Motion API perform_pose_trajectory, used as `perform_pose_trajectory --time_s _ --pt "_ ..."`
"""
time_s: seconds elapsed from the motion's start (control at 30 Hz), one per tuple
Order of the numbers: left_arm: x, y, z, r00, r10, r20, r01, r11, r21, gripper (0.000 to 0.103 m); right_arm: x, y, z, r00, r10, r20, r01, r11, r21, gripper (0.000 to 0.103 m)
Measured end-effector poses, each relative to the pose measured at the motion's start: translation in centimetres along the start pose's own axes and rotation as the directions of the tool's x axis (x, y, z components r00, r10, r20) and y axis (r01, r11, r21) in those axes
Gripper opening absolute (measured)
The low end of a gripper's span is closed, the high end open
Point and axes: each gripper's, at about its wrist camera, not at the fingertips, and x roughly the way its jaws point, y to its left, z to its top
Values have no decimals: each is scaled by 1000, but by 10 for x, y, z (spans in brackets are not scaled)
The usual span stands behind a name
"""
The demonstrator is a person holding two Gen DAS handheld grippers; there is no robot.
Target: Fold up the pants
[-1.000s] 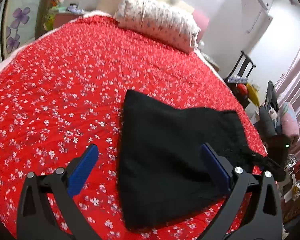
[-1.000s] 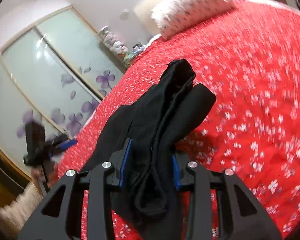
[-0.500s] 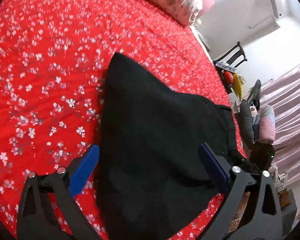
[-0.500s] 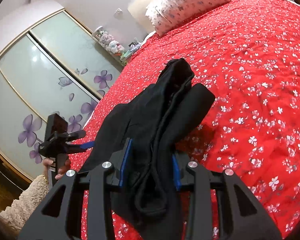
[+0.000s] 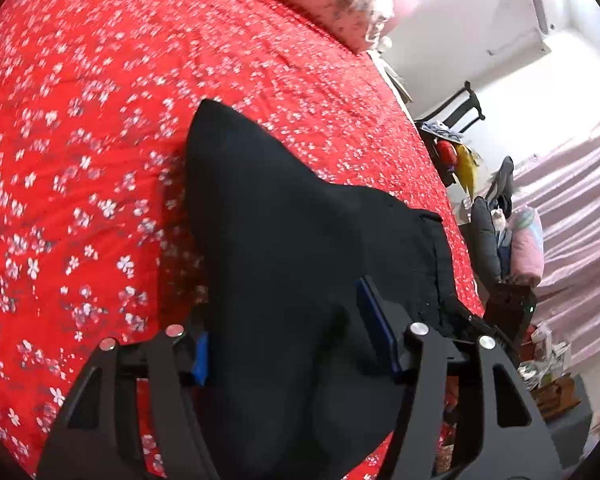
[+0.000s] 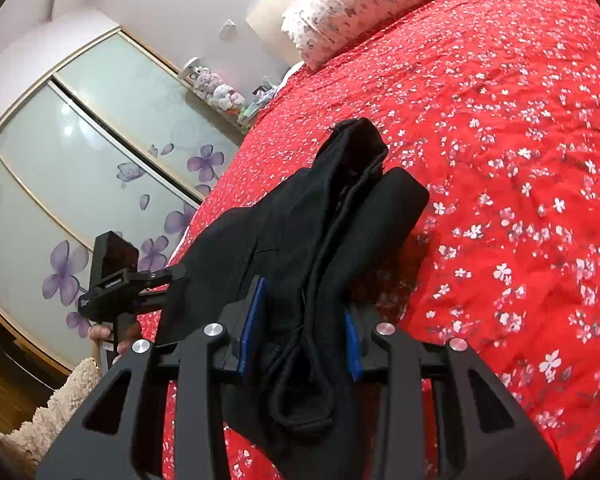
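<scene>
The black pants [image 5: 284, 232] lie folded on the red flowered bedspread [image 5: 80, 120]. My left gripper [image 5: 296, 344] has its blue pads on either side of the near edge of the pants, the jaws closing on the cloth. My right gripper [image 6: 300, 328] is shut on the bunched waistband end of the pants [image 6: 340, 216], with a drawstring loop hanging between the fingers. The left gripper also shows at the left of the right wrist view [image 6: 140, 280], at the far edge of the pants.
A flowered pillow [image 6: 352, 4] lies at the head of the bed. A sliding wardrobe [image 6: 80, 152] with purple flowers stands beside the bed. A black chair [image 5: 456, 112] and piled clothes [image 5: 512, 236] stand past the bed's right edge.
My left gripper has moved forward onto the pants and its jaws have narrowed from wide open onto the cloth edge. My right gripper has kept its hold.
</scene>
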Motion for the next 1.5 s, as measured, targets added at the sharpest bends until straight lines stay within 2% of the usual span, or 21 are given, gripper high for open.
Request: perform_pose_trajectory --time_s 0.07,0.17,0.23,0.33,0.4,0.53,0.7,0.87,0.97,1.1,1.27,1.37,1.4,1.47,1.5 --pt "5 2 1 999 37 -3 -37 999 -7 49 1 -3 0 1000 -1 -3 1 1000 16 37" --pt "5 15 1 1000 19 6 -19 996 -89 40 5 -11 -1 1000 0 -15 0 998 59 40" --pt "6 19 2 1000 22 8 -21 994 -104 35 10 -17 -1 999 -4 -34 7 996 89 43" --pt "6 13 1 998 64 13 -62 995 -83 28 12 -19 -2 1000 15 -26 -13 995 94 42" --pt "4 3 0 995 101 28 -99 994 -42 23 9 -16 -1 999 39 -9 -38 995 90 37" --pt "-2 -11 0 991 118 55 -119 993 0 20 -2 -14 3 991 124 43 -128 984 123 34" --pt "-14 -41 3 990 80 115 -86 995 54 18 -17 -8 10 982 156 103 -168 979 116 34" --pt "-12 -80 7 986 25 164 -44 993 112 18 -51 -6 23 961 164 224 -190 977 99 33" --pt "-4 -92 13 984 2 178 -24 992 121 18 -66 -8 29 953 136 272 -164 983 82 33" --pt "21 -96 21 987 34 160 -54 991 124 18 -62 -22 30 962 74 263 -106 988 112 32" --pt "57 -67 18 988 104 116 -111 992 55 18 -40 -52 25 980 -52 193 15 982 186 32" --pt "60 -51 17 990 63 122 -65 998 9 19 -39 -59 24 980 -46 194 3 977 213 32" --pt "60 -50 16 990 68 124 -70 997 13 19 -39 -56 23 980 -55 194 15 979 203 32" --pt "61 -53 15 988 91 128 -96 995 31 24 -38 -52 22 977 -98 191 62 981 184 33" --pt "61 -55 14 986 108 131 -113 993 34 32 -37 -52 21 975 -123 187 89 980 180 35"
